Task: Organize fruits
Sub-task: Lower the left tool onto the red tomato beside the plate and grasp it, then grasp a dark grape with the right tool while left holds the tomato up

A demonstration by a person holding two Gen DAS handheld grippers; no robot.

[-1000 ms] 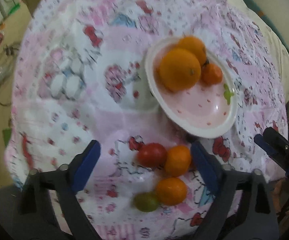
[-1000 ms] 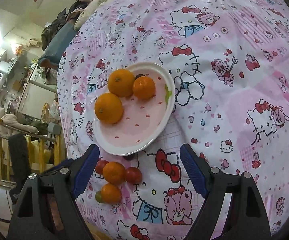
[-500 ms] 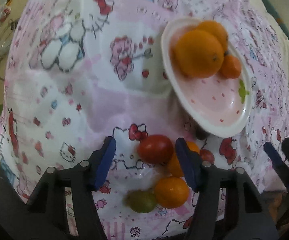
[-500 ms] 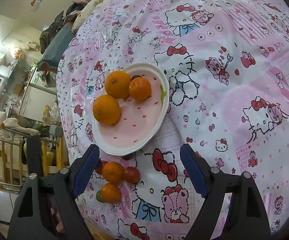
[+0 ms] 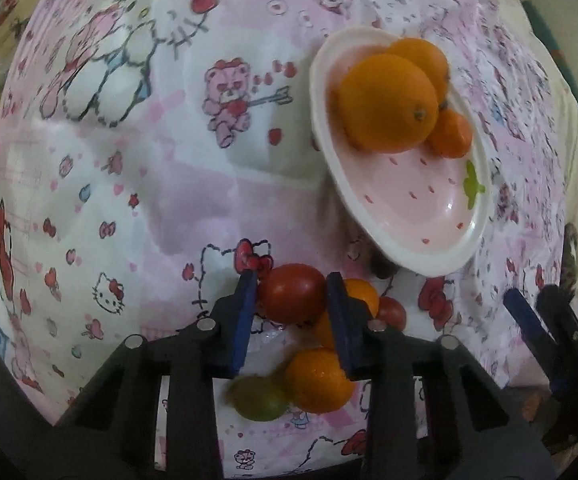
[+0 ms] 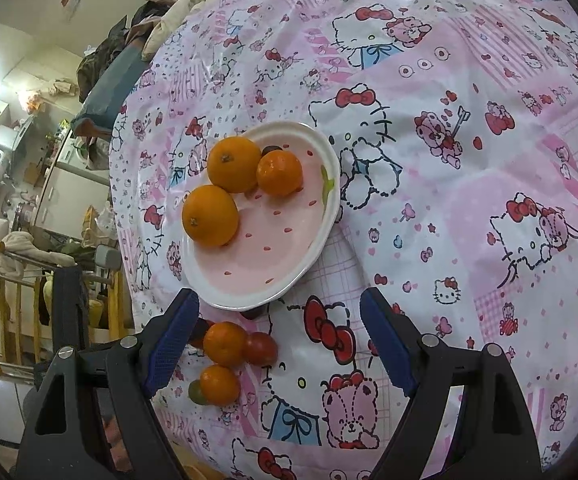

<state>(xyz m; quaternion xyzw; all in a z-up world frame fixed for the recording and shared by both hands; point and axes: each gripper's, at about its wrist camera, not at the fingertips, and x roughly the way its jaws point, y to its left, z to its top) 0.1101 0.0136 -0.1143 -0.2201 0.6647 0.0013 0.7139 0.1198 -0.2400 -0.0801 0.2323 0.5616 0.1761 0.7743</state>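
The left gripper point(image 5: 292, 294) has just closed its jaws on the tomato point(image 5: 292, 293), just below the plate point(image 5: 445, 258); the right gripper point(image 6: 279, 344) hangs open beside it.

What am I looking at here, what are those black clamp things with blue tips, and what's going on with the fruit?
They are two hand-held grippers, one in each of a person's hands, each carrying a camera that looks along its jaws, so there is one picture per gripper. The left gripper has just been closing its jaws and now pinches a red tomato on the patterned cloth. The right gripper is open and holds nothing. On the pink plate lie three oranges. More small fruits sit beside the tomato.
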